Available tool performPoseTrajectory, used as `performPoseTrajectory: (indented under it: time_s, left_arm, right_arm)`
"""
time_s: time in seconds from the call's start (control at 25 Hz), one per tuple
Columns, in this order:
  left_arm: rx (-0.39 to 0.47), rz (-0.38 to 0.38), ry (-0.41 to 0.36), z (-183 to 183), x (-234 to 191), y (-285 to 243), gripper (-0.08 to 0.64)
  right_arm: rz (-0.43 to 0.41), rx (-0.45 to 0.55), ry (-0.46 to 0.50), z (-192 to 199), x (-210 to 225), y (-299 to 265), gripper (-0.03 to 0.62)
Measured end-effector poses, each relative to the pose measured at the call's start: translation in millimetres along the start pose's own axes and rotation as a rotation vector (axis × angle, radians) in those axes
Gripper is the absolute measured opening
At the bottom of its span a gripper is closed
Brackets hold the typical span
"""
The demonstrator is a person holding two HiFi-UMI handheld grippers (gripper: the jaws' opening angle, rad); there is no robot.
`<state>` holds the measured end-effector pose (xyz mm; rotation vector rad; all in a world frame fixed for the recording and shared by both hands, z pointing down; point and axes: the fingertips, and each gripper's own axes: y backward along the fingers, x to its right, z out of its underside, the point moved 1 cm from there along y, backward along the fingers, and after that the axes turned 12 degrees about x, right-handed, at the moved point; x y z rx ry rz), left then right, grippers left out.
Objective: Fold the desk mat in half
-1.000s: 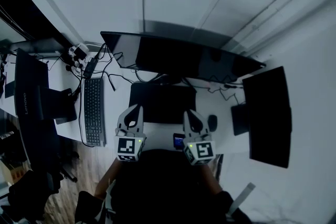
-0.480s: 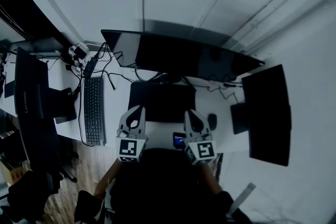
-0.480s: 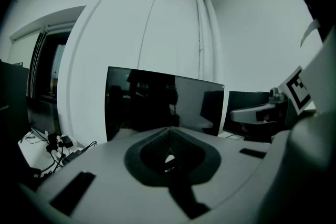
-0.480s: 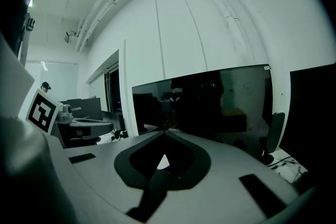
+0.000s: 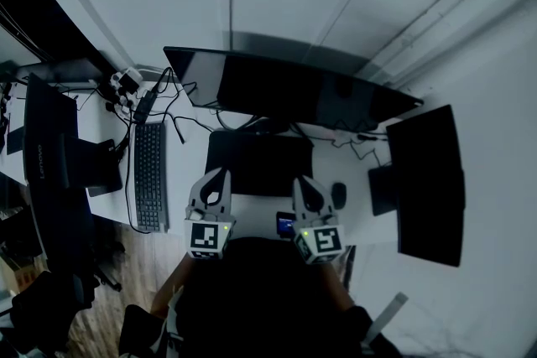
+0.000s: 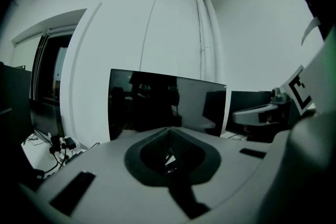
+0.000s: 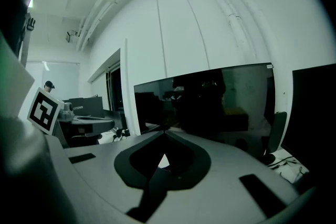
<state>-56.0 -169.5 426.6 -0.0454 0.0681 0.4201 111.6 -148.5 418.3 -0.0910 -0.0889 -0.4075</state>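
Looking down from the head view, we're seeing the black desk mat (image 5: pixel 260 163) lying flat at the middle of the white desk (image 5: pixel 180 180), under the wide monitor (image 5: pixel 285 92), with a keyboard (image 5: pixel 149 176) to its left and a mouse (image 5: pixel 339 195) to its right. The two gripper views aren't giving us the mat at all; they're staring level at the dark monitor screen (image 6: pixel 163 102) (image 7: pixel 210 102). The left hand-held gripper (image 5: pixel 220 173) is hovering over the mat's lower left corner and the right hand-held gripper (image 5: pixel 300 179) over its lower right corner; whether they're touching it, I can't tell. Both are showing jaws pressed fully together (image 6: pixel 168 128) (image 7: pixel 164 132), gripping nothing.
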Motion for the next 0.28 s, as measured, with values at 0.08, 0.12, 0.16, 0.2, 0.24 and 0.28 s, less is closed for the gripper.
performPoseTrajectory:
  time_s: [0.08, 0.12, 0.16, 0.2, 0.24, 0.28]
  left_arm:
    - [-0.004, 0.003, -0.004, 1.2, 1.2, 0.3, 0.006]
    - [-0.006, 0.003, -0.006, 1.5, 1.7, 0.4, 0.005]
    - [-0.006, 0.003, -0.006, 1.4, 2.0, 0.6, 0.005]
    - [-0.004, 0.002, -0.006, 1.1, 2.2, 0.7, 0.005]
    - [-0.002, 0.002, -0.006, 0.7, 2.4, 0.9, 0.006]
    - [0.0, 0.001, -0.005, 0.3, 2.5, 1.0, 0.005]
  right_arm:
    - [-0.003, -0.001, 0.006, 1.6, 0.9, 0.7, 0.006]
    - [-0.002, 0.0, 0.015, 3.2, 2.5, 1.4, 0.006]
    - [-0.002, 0.002, 0.024, 4.6, 4.1, 2.1, 0.006]
    - [-0.002, 0.002, 0.027, 5.0, 4.3, 2.4, 0.006]
    - [-0.002, 0.001, 0.024, 4.5, 3.5, 2.5, 0.006]
    - [-0.002, -0.001, 0.019, 3.8, 2.3, 2.5, 0.006]
